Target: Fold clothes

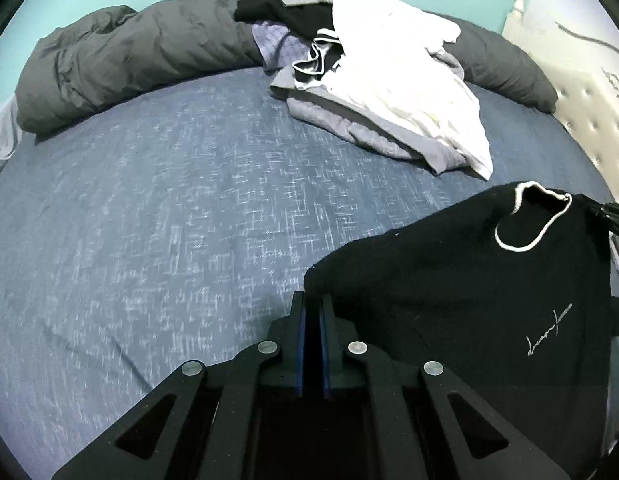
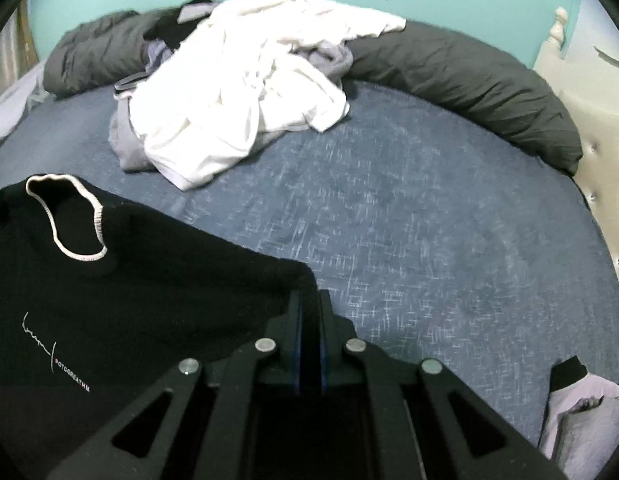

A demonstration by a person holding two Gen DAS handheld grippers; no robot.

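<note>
My left claw (image 1: 312,308) and right claw (image 2: 309,304) each pinch a shoulder corner of the black shirt (image 1: 469,300), which hangs stretched between them; I should keep it taut and level.

Black sweater (image 1: 469,300) (white-trimmed collar, small script logo), held up, unfolded clothes pile (image 1: 381,80) behind

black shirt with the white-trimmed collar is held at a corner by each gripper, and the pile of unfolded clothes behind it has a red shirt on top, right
Not quite. The black shirt is pinched at one corner by the left gripper and at the other by the right gripper, but the garment on top of the pile of unfolded clothes is a white shirt, not red. The right wrist view shows it plainly.
</note>
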